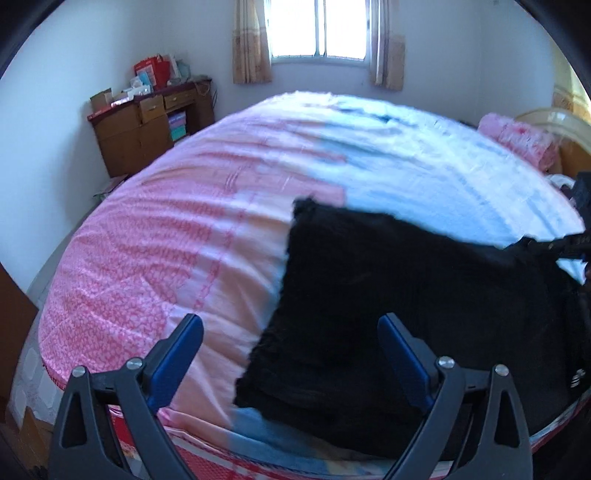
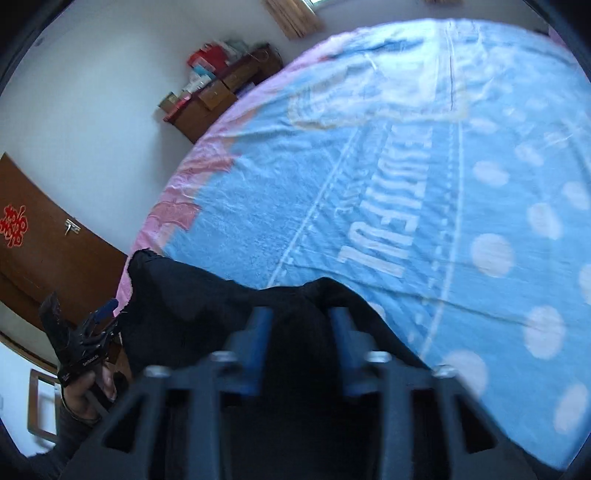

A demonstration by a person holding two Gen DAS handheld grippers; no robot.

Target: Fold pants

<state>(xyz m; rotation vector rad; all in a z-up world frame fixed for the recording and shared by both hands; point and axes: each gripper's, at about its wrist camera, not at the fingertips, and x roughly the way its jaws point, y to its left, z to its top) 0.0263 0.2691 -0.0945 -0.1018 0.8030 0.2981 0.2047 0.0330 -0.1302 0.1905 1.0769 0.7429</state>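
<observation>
Bedroom, pink-and-blue bedspread (image 1: 155,258), black pants (image 1: 406,295), wooden desk (image 1: 147,125), window (image 1: 319,29)

This was a bedroom in a home. A wide bed (image 1: 207,229) under a pink and blue quilt filled most of it. Beyond the bed's far edge a curtained window (image 1: 319,29) let in daylight. Left of the bed, a wooden cabinet (image 1: 147,125) stacked with boxes stood against the wall, and a brown door (image 2: 48,254) bore a red paper ornament.
</observation>
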